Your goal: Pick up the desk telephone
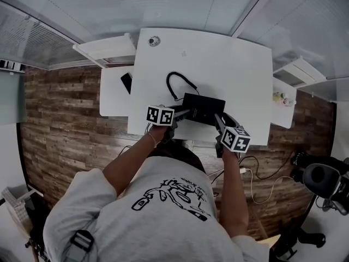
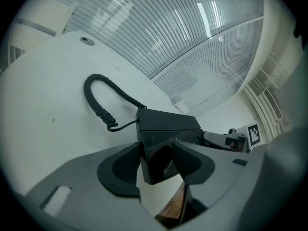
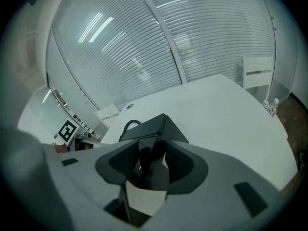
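The black desk telephone (image 1: 203, 108) lies near the front edge of the white table (image 1: 240, 64), and its coiled cord (image 1: 177, 83) loops away behind it. My left gripper (image 1: 184, 113) is shut on the telephone's left end, whose corner (image 2: 159, 160) sits between the pads. My right gripper (image 1: 219, 120) is shut on the right end. In the right gripper view the telephone (image 3: 149, 129) fills the gap between the jaws. The cord (image 2: 98, 100) curls on the tabletop to the left. Whether the telephone is off the table I cannot tell.
A round grommet (image 1: 154, 40) sits at the table's far left. A lower white side table (image 1: 112, 94) on the left carries a dark flat object (image 1: 126, 82). Small bottles (image 1: 281, 97) stand at the right. A black chair (image 1: 322, 180) and cables (image 1: 262, 187) are on the wooden floor.
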{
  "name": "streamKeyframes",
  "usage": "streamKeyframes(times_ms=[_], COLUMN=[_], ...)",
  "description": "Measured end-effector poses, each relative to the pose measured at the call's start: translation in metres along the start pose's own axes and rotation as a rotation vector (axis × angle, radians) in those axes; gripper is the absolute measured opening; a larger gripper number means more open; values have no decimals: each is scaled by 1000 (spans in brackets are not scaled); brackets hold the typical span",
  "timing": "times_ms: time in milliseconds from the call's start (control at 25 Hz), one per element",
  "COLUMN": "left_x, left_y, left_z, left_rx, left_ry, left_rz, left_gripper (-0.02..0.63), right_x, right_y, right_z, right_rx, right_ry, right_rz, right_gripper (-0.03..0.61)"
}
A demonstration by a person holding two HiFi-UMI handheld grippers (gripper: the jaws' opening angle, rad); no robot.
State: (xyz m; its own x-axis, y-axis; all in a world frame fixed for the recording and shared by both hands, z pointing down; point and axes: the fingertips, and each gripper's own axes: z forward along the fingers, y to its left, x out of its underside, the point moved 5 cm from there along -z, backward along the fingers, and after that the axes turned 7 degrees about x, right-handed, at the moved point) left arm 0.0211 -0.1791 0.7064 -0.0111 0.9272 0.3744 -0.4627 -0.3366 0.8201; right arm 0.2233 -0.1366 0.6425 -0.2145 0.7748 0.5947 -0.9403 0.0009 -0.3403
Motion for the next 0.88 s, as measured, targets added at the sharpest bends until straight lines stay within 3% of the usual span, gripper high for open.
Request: streamKeyframes(times_ms=[880], left_x=[-39], left_y=[-113], left_z=[-52], left_rx=[10], left_ry=[-141], left_rz=[120], left_gripper=[207], right_x=[-63], right_y=[31], right_z=[-104], right_rx=[-48], right_ry=[-218], right_rz=[14], right_gripper=[164])
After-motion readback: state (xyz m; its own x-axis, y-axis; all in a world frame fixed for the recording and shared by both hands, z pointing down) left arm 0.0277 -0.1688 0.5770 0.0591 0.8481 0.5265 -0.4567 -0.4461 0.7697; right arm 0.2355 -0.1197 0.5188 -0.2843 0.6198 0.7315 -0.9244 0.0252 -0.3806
